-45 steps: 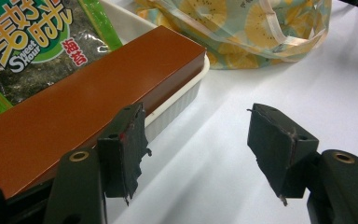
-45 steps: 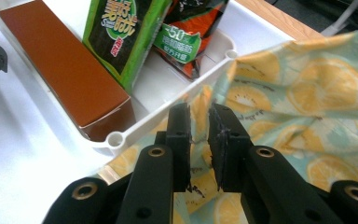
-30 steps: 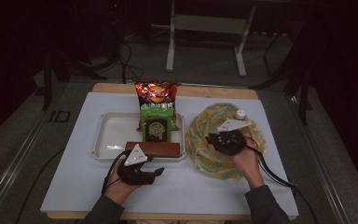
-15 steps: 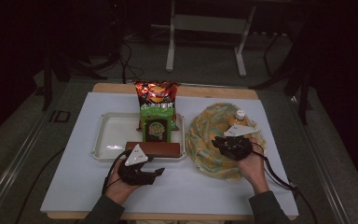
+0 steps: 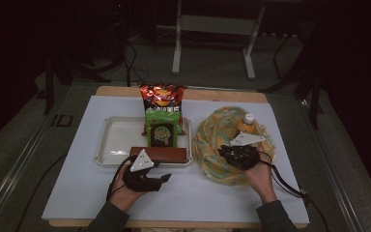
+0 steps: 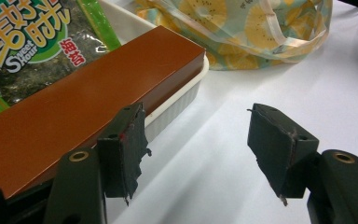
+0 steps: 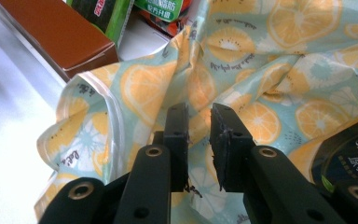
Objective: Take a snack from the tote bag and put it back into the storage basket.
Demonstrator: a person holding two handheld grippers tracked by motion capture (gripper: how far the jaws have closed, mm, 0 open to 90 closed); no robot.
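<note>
Right gripper (image 5: 228,153) at centre right of the high view, over the near-left part of the fruit-print bag (image 5: 217,130). In the right gripper view, fingers (image 7: 175,135) drawn close with a thin slot between the pads and a fold of the bag's cloth rising just behind that slot; pinched or merely in front, cannot tell. Bag spread wide across the right half of the counter (image 5: 92,193), its banded rim (image 7: 109,116) curling at left of the right gripper view, just beside the corner of the brown box (image 7: 56,32). Orange bottle (image 5: 246,124) standing in the bag toward the upper part (white cap up).

Left gripper (image 5: 164,179) at lower centre of the high view, on bare counter just below the white tray (image 5: 108,140). Fingers (image 6: 121,154) spread wide in the left gripper view, nothing between them but white counter; left pad close beside the tray's near edge, where the brown box (image 6: 74,107) lies along the rim. Green seaweed packet (image 5: 162,130) standing in the tray behind the box, red chip bag (image 5: 162,96) behind that at the counter's far edge.

Open room: broad bare counter at lower left and along the bottom edge of the high view; narrow strip between tray corner and bag rim.
</note>
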